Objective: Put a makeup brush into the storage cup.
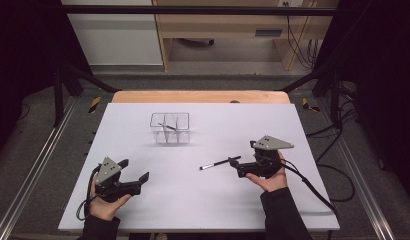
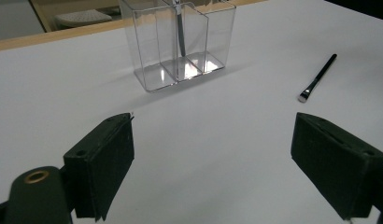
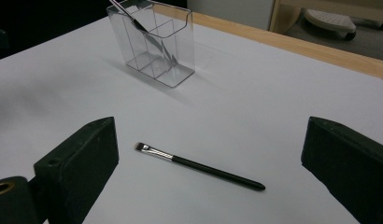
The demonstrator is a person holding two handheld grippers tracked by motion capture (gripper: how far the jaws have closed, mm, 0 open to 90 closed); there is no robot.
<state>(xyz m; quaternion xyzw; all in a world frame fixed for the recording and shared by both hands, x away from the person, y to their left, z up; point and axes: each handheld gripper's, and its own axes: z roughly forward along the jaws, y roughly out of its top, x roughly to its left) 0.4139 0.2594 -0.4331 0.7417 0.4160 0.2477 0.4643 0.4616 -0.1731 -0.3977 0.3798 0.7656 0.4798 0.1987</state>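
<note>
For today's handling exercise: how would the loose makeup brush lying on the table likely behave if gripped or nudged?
The brush looks thin and rigid, so probably light and stiff. Its round handle might roll when nudged. Lying flat on the table, it gives jaws little height to catch.

Bright, even light falls on the white table (image 1: 203, 195), and the room at both sides of the high view is very dark. The clear box (image 1: 170, 128) throws a soft grey shadow on the table beside it, and its bottom shines with small white spots of glare (image 2: 192, 71). The gripper views are sharp in the middle. The close black jaws look a little soft.
</note>
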